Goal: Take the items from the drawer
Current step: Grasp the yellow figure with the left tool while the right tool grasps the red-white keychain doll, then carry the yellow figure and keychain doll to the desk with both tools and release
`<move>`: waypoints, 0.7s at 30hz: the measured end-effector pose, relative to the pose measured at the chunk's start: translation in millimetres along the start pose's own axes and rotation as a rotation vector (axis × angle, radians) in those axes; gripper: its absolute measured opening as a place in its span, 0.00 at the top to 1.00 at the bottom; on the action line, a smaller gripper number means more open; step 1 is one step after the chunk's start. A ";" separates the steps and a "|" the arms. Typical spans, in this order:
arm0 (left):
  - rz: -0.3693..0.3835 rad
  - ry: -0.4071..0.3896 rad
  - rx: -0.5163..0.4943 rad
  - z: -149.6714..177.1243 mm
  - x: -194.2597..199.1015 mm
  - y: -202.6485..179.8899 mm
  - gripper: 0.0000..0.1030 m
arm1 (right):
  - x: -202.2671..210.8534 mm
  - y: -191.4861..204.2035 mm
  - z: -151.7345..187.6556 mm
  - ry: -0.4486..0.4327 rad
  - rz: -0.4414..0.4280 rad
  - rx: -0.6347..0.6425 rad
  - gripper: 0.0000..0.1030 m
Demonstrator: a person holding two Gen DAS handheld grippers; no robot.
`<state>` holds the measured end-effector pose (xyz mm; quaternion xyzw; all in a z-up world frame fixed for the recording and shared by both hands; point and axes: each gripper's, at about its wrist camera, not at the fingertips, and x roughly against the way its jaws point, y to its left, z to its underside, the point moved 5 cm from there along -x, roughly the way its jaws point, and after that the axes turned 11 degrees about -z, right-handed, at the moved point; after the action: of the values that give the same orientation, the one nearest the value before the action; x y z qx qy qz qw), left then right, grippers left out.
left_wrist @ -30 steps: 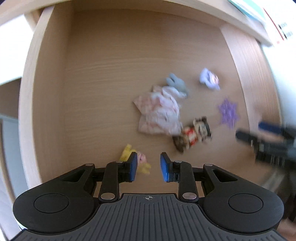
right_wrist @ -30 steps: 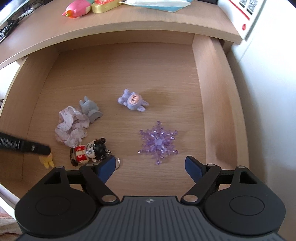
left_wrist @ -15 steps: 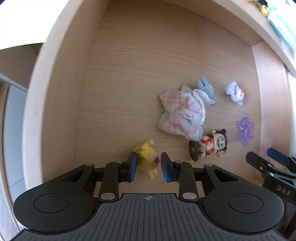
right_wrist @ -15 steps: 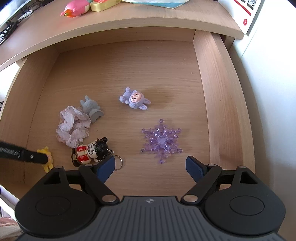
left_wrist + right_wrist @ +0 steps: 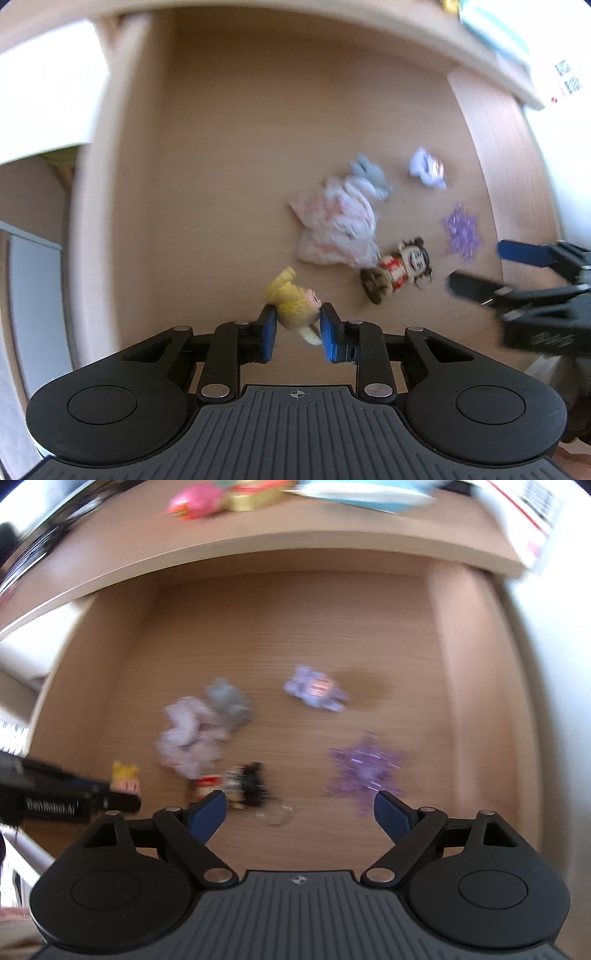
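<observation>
An open wooden drawer (image 5: 229, 155) holds several small toys. My left gripper (image 5: 296, 325) is shut on a small yellow plush toy (image 5: 291, 301), which shows again at the left in the right wrist view as the yellow plush toy (image 5: 125, 775). Still lying in the drawer are a pink-white frilly cloth (image 5: 338, 223), a grey plush (image 5: 371, 175), a lilac bunny figure (image 5: 316, 688), a purple snowflake (image 5: 364, 770) and a red-and-black doll keychain (image 5: 236, 784). My right gripper (image 5: 297, 812) hangs open over the drawer's near edge, between the doll and the snowflake.
The desk top (image 5: 258, 524) above the drawer carries a pink toy (image 5: 195, 502), a yellow item and a light blue packet. The drawer's side walls (image 5: 454, 657) bound the space left and right. A white wall lies to the right.
My left gripper has closed on the yellow plush and lifted it slightly off the drawer floor. The right gripper has pulled back and up a little, still open; both views are blurred by motion.
</observation>
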<state>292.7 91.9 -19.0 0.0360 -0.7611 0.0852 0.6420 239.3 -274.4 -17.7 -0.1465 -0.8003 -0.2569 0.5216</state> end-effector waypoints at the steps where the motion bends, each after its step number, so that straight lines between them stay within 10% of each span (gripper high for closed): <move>1: 0.005 -0.013 0.009 -0.4 7.5 4.2 0.72 | -6.1 7.4 -3.1 0.009 -0.001 0.022 0.15; 8: 0.033 -0.095 0.026 -6.1 38.7 13.6 0.72 | -62.0 34.9 -16.5 0.155 0.000 0.117 0.15; 11: 0.046 -0.111 0.014 -1.5 49.3 18.9 0.72 | -72.5 41.7 -17.1 0.195 0.017 0.145 0.36; 21: 0.152 -0.175 -0.112 -20.4 63.5 -2.3 0.72 | -2.2 49.9 -14.9 0.033 0.022 0.051 0.39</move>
<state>302.0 96.7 46.9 -0.0507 -0.8183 0.0874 0.5658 276.6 -241.5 -2.0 -0.1376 -0.7962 -0.2330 0.5412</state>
